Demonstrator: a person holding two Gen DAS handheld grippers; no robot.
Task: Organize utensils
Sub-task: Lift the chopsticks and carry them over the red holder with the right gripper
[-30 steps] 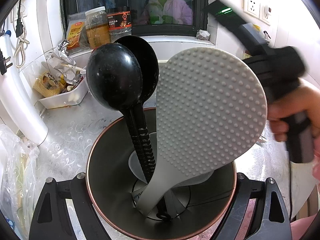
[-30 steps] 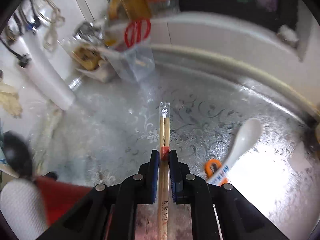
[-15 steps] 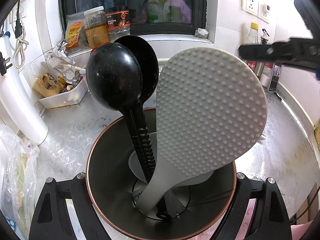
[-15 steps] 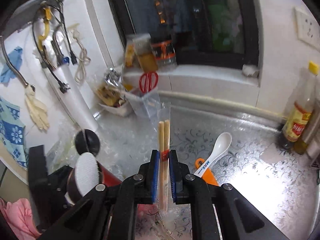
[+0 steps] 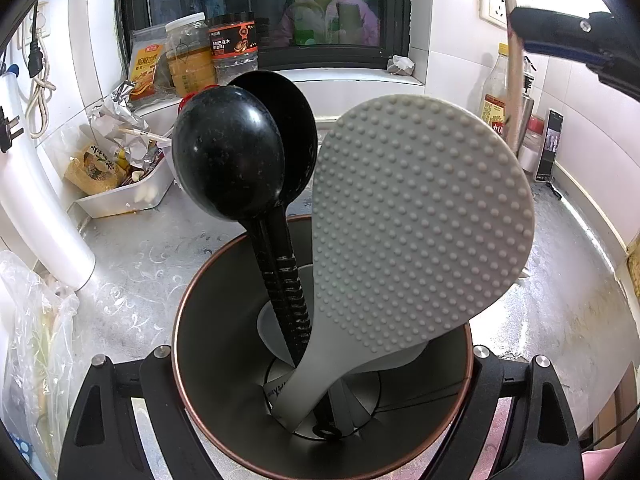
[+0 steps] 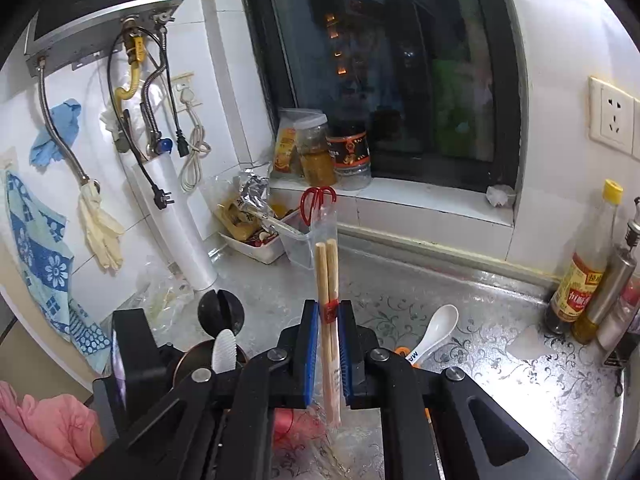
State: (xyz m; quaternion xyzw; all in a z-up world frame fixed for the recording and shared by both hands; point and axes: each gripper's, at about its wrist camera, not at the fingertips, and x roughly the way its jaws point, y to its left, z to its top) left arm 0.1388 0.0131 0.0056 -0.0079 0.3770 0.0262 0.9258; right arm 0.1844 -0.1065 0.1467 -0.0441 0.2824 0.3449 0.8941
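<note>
My left gripper (image 5: 320, 354) is shut on a copper-rimmed metal utensil holder (image 5: 188, 304), one finger on each side of it. Two black ladles (image 5: 228, 156) and a grey dimpled rice paddle (image 5: 420, 220) stand in the holder. My right gripper (image 6: 328, 320) is shut on a pair of wooden chopsticks (image 6: 327, 272) in a clear wrapper, held upright above the counter. In the right wrist view the holder (image 6: 192, 356) sits low at the left with the paddle (image 6: 224, 350). From the left wrist, the right gripper (image 5: 560, 36) and chopsticks (image 5: 514, 72) show at the upper right.
A white spoon (image 6: 436, 328) and an orange-handled tool (image 6: 402, 350) lie on the patterned counter. Bottles (image 6: 584, 276) stand at the right wall. A white tray (image 6: 256, 248), a clear container with red scissors (image 6: 316, 204) and jars (image 6: 316, 156) crowd the back left.
My right gripper has lifted the chopsticks off the counter and tipped upward, toward the window. In the left wrist view it moved to the upper right. The left gripper and holder stayed still.
</note>
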